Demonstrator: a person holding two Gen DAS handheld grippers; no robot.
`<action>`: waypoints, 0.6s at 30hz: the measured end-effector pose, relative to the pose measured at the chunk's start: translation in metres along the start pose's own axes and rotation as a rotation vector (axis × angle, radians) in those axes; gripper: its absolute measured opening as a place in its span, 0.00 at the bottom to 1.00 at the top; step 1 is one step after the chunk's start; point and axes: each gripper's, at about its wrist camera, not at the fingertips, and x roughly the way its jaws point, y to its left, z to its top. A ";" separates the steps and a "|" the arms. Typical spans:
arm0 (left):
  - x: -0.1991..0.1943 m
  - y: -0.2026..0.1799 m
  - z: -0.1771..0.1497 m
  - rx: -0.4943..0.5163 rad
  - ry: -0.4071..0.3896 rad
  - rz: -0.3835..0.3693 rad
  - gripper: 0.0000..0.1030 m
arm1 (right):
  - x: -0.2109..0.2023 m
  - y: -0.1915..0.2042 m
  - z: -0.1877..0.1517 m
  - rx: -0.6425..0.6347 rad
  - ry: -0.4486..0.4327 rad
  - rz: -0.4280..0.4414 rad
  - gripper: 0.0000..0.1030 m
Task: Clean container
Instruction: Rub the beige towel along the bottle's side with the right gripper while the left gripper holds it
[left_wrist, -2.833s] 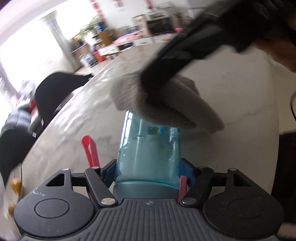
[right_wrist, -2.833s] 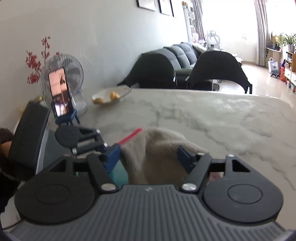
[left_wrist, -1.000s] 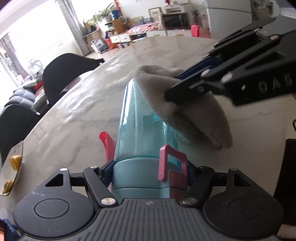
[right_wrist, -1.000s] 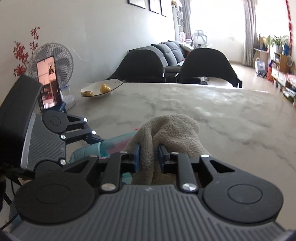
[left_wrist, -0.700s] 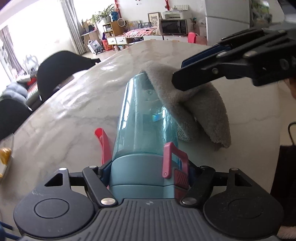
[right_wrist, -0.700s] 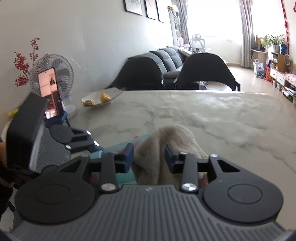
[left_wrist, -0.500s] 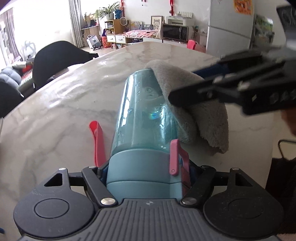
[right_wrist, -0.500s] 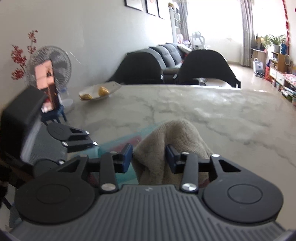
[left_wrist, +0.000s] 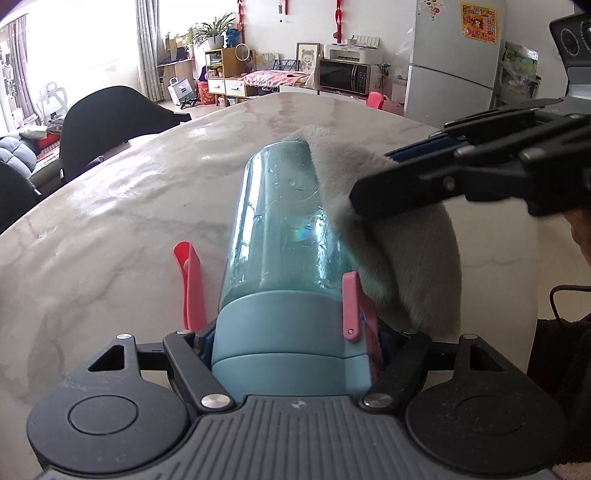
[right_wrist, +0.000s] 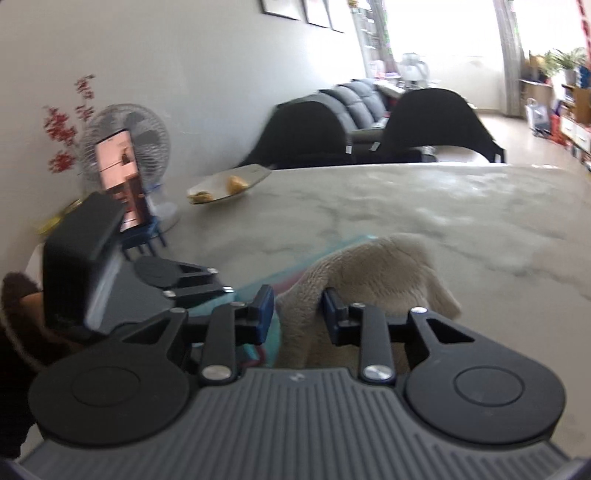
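A translucent teal bottle (left_wrist: 280, 221) lies pointing away from me over the marble table, its far end bare. My left gripper (left_wrist: 293, 334) is shut on the bottle's opaque teal cap, which has a pink latch (left_wrist: 351, 302) and a pink strap (left_wrist: 190, 280). A beige cloth (left_wrist: 406, 251) drapes over the bottle's right side. In the right wrist view my right gripper (right_wrist: 297, 310) is shut on a fold of that cloth (right_wrist: 388, 266), pressing it against the blurred teal bottle (right_wrist: 255, 286). The same gripper reaches in from the right in the left wrist view.
The marble table (left_wrist: 110, 221) stretches ahead, and its edge curves close on the right. A plate of fruit (right_wrist: 229, 184), a phone on a blue stand (right_wrist: 120, 177) and a fan (right_wrist: 125, 140) stand at the far left. Black chairs (left_wrist: 110, 122) line the far side.
The cloth has slid from the bottle's far end down its right side. The bottle has turned in my left gripper, bringing the pink latch round. The right jaws hold a thicker fold.
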 end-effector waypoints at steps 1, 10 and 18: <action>0.000 0.001 -0.001 0.001 -0.003 -0.001 0.75 | 0.001 -0.001 -0.001 0.000 0.005 -0.004 0.27; -0.004 0.006 -0.005 -0.004 -0.007 -0.011 0.75 | 0.012 -0.009 -0.007 0.014 0.052 -0.059 0.27; -0.005 0.008 -0.007 -0.007 -0.014 -0.012 0.75 | 0.014 -0.011 -0.009 0.027 0.070 -0.072 0.28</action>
